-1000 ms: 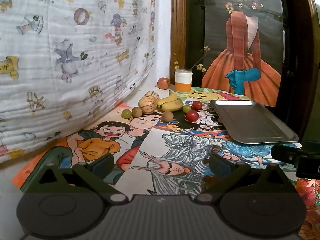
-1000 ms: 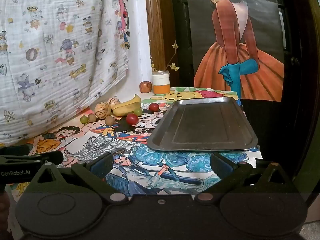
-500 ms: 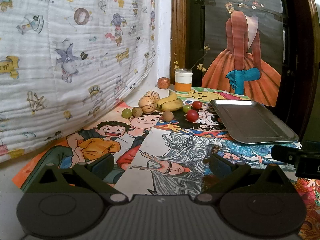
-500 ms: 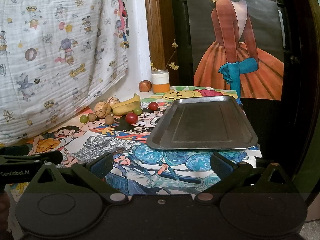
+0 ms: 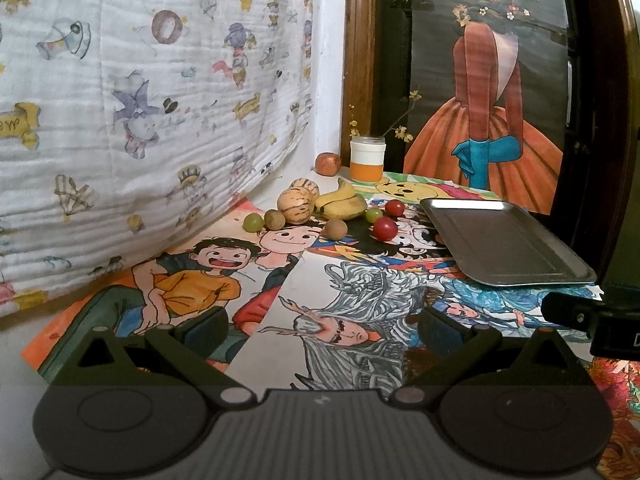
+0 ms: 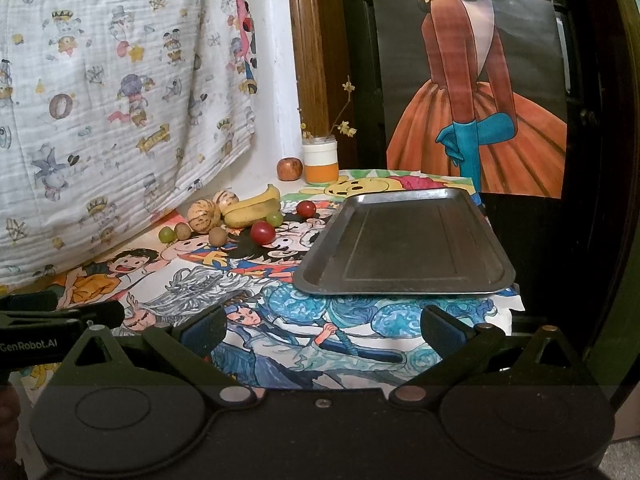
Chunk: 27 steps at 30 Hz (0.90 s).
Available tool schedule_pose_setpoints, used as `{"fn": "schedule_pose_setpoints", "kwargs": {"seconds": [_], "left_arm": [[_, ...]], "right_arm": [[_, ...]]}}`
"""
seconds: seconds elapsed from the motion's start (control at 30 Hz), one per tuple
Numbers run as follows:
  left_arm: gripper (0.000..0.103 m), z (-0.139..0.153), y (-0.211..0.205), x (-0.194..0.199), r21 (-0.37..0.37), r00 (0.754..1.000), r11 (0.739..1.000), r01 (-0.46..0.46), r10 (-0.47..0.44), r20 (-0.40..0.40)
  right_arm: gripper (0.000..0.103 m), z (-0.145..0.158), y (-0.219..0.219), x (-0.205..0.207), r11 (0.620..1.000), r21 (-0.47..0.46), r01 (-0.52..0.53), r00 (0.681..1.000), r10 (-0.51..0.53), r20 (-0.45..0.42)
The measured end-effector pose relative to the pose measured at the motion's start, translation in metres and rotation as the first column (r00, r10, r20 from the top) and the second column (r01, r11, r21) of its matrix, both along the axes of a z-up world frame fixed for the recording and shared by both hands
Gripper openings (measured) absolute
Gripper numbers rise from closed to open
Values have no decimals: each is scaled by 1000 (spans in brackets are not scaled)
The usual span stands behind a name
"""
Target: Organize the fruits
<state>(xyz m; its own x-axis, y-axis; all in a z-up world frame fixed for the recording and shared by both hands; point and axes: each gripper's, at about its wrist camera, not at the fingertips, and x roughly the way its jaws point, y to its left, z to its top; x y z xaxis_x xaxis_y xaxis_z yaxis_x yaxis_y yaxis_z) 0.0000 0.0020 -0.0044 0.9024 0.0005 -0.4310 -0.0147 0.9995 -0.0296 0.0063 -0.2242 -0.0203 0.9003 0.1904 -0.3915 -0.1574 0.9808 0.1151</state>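
Observation:
A cluster of fruit lies at the back of the table: bananas (image 5: 340, 202), two striped melons (image 5: 295, 207), green grapes (image 5: 253, 222), brown kiwis (image 5: 335, 229) and red tomatoes (image 5: 385, 228). It shows in the right wrist view too, with the bananas (image 6: 252, 210) and a tomato (image 6: 262, 232). An empty metal tray (image 5: 504, 240) (image 6: 404, 240) lies to the fruit's right. An apple (image 5: 328, 164) sits by the wall. My left gripper (image 5: 320, 330) and right gripper (image 6: 322, 330) are open and empty, low over the table's near part.
A white and orange jar (image 5: 367, 160) with twigs stands at the back by the apple. A patterned cloth (image 5: 140, 100) hangs along the left. The table is covered with cartoon drawings (image 5: 352, 300). The table's right edge (image 6: 516, 300) lies just past the tray.
Both grippers have drifted very slightly; the scene is nearly unchanged. Nothing was picked up or released.

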Motion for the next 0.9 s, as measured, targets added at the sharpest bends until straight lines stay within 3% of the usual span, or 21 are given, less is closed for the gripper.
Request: {"fn": "schedule_pose_setpoints", "kwargs": {"seconds": [0.9], "left_arm": [[103, -1, 2, 1, -5, 1000, 1000, -4, 4, -4]], "right_arm": [[103, 3, 1, 0, 1000, 0, -2, 1000, 2, -7]]}}
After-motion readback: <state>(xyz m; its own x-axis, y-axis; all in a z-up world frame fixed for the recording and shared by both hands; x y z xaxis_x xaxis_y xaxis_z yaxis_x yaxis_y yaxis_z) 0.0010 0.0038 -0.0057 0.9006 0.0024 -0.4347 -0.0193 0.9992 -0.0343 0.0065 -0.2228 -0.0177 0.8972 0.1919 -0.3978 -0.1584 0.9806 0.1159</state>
